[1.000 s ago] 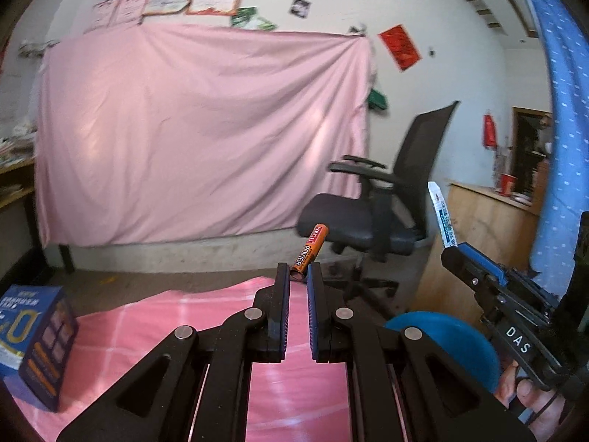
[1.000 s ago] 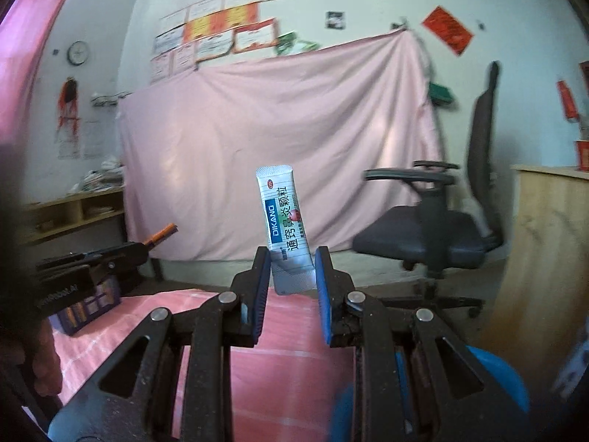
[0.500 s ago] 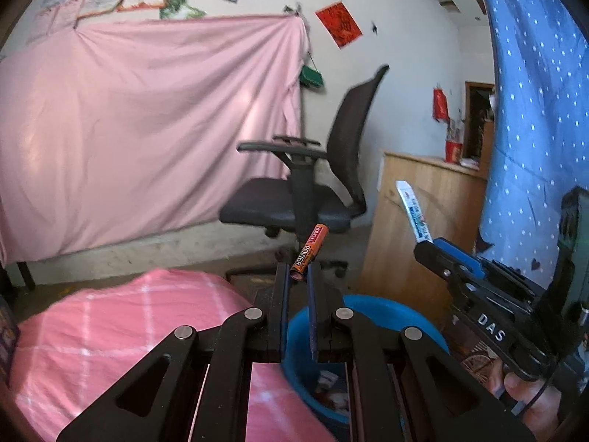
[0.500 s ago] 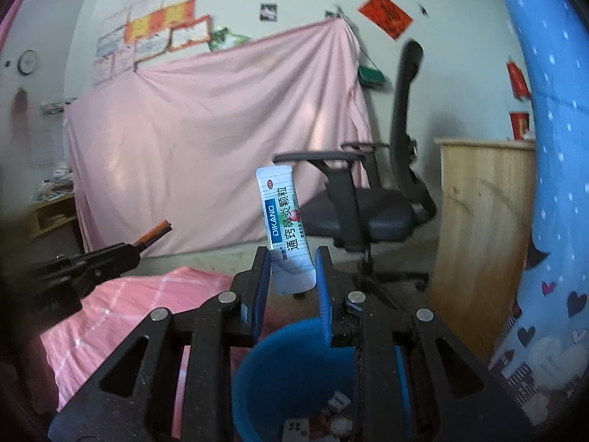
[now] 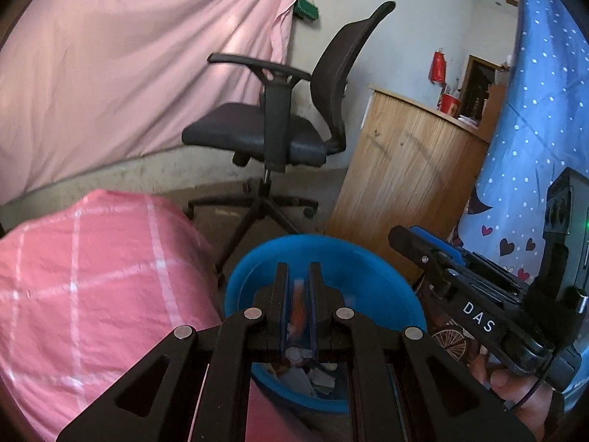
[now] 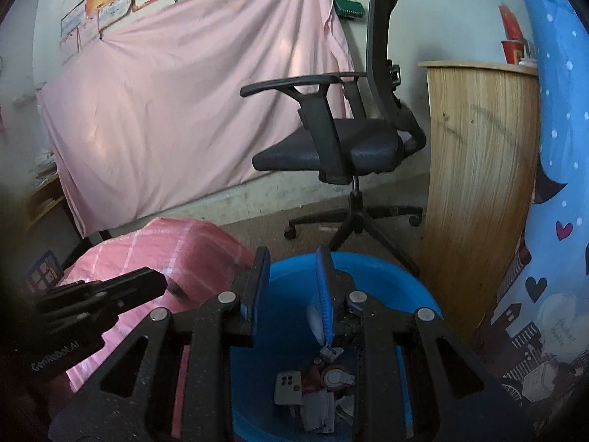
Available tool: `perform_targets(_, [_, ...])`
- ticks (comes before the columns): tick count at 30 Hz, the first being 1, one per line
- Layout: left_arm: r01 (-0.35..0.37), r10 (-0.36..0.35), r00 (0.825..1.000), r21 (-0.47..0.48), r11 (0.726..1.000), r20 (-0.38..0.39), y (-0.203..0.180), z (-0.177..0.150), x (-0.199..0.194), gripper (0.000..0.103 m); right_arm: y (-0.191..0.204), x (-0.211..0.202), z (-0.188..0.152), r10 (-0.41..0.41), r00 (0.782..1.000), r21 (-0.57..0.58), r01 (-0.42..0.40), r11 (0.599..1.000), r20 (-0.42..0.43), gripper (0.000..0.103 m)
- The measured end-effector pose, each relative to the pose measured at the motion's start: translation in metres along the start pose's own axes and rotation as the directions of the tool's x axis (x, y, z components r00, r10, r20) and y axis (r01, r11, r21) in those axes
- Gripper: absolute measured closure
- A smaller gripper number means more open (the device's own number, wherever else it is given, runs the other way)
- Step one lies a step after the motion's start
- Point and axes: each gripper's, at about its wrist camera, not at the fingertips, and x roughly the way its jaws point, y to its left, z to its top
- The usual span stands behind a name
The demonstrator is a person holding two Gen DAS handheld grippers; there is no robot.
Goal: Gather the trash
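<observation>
My left gripper (image 5: 296, 269) hangs over a blue bin (image 5: 331, 246), its jaws a narrow slit apart. An orange battery (image 5: 297, 309) shows as a blur low in that slit, slipping down and not gripped. My right gripper (image 6: 292, 254) is over the same blue bin (image 6: 386, 265) with its jaws open. A white sachet (image 6: 316, 318) slides, blurred, down past the right finger. Each gripper also shows in the other's view with nothing sticking out of its tips: the right gripper (image 5: 395, 234) and the left gripper (image 6: 162, 281). Several scraps of trash (image 6: 316, 386) lie in the bin.
A pink checked tablecloth (image 5: 92, 276) borders the bin on the left. Behind the bin stand a black office chair (image 5: 272, 136) and a wooden cabinet (image 5: 401, 184). A blue dotted curtain (image 5: 533, 110) hangs at the right. A person's hand (image 5: 515, 394) holds the right gripper.
Both grippers swung right from above the table and tipped down over the bin. The battery and the sachet, held upright above the fingertips before, now drop between the fingers.
</observation>
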Motion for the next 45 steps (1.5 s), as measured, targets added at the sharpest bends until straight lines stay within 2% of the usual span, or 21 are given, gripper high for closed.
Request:
perform_targets(3, [-0.001, 0.001, 1.0, -0.01, 1.0, -0.026, 0.002, 0.001, 0.005, 0.096, 0.0, 0.0, 0.0, 0.0, 1.0, 0.005, 0.0, 1.0, -0.001, 0.053])
perform_targets(7, [-0.012, 0.011, 1.0, -0.016, 1.0, -0.021, 0.007, -0.004, 0.002, 0.096, 0.001, -0.001, 0.002, 0.002, 1.0, 0.001, -0.002, 1.0, 0.001, 0.053])
perform_targets(20, [-0.083, 0.085, 0.992, -0.029, 0.996, 0.089, 0.021, -0.002, -0.042, 0.096, 0.021, -0.022, 0.001, 0.007, 0.998, -0.026, -0.006, 1.0, 0.056, 0.051])
perform_targets(24, [-0.102, 0.105, 0.989, -0.038, 0.994, 0.101, 0.028, -0.006, -0.059, 0.094, 0.035, -0.033, -0.005, 0.009, 0.998, -0.047, -0.006, 0.999, 0.065, 0.046])
perform_targets(29, [-0.127, 0.134, 0.982, -0.061, 0.99, 0.131, 0.038, -0.018, -0.083, 0.074, 0.051, -0.047, -0.012, 0.021, 0.996, -0.062, -0.016, 0.998, 0.084, 0.032])
perform_targets(35, [-0.159, 0.174, 0.97, -0.099, 0.982, 0.17, 0.051, -0.034, -0.114, 0.059, 0.066, -0.065, -0.022, 0.015, 0.993, -0.07, -0.006, 0.998, 0.12, 0.021])
perform_targets(37, [-0.165, 0.183, 0.966, -0.107, 0.98, 0.182, 0.055, -0.039, -0.124, 0.057, 0.07, -0.072, -0.025, 0.011, 0.99, -0.069, -0.002, 0.998, 0.139, 0.016])
perform_targets(42, [-0.189, 0.206, 0.958, -0.102, 0.977, 0.2, 0.059, -0.05, -0.141, 0.045, 0.078, -0.09, -0.032, -0.021, 0.982, -0.076, 0.036, 0.996, 0.19, 0.008])
perform_targets(45, [-0.197, 0.216, 0.952, -0.107, 0.975, 0.216, 0.061, -0.057, -0.15, 0.028, 0.079, -0.098, -0.035, -0.031, 0.979, -0.068, 0.046, 0.997, 0.204, 0.003])
